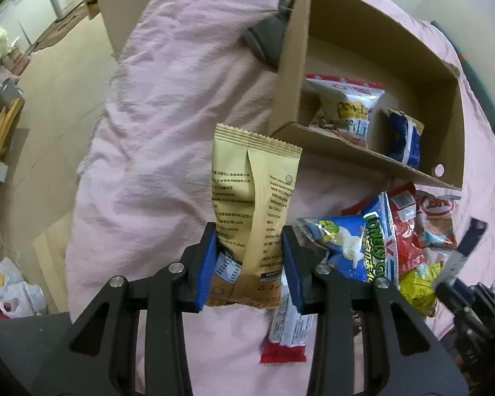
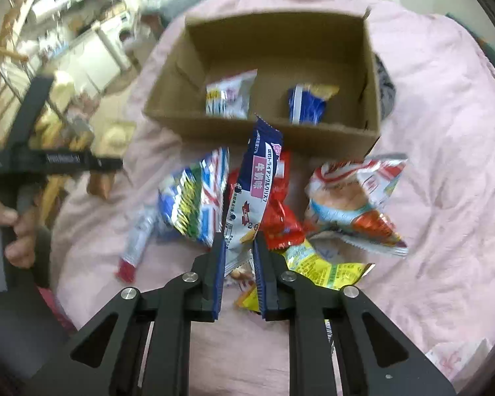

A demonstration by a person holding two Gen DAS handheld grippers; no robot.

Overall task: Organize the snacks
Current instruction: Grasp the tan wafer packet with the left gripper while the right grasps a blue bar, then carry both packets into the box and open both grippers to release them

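Observation:
My left gripper [image 1: 250,257] is shut on a tan snack packet [image 1: 252,194], which stands upright above the pink bedcover with its back print facing me. My right gripper [image 2: 239,254] is shut on a navy and white snack bar wrapper [image 2: 254,181], lifted over the snack pile. A cardboard box [image 1: 363,155] [image 2: 267,132] lies ahead, divided in two. A white and red packet [image 1: 346,105] [image 2: 229,94] sits in its left compartment and a blue packet [image 1: 406,138] [image 2: 305,102] in its right. The right gripper's tip [image 1: 468,241] shows at the left view's right edge.
Loose snacks lie on the pink bedcover [image 1: 168,132]: a blue and green bag [image 2: 194,201], red wrappers [image 2: 280,221], a yellow packet [image 2: 320,264], a white and orange bag [image 2: 356,204], a white and red bar [image 1: 287,333]. A person's hand [image 2: 15,231] holds the left gripper. The floor [image 1: 59,99] lies to the left.

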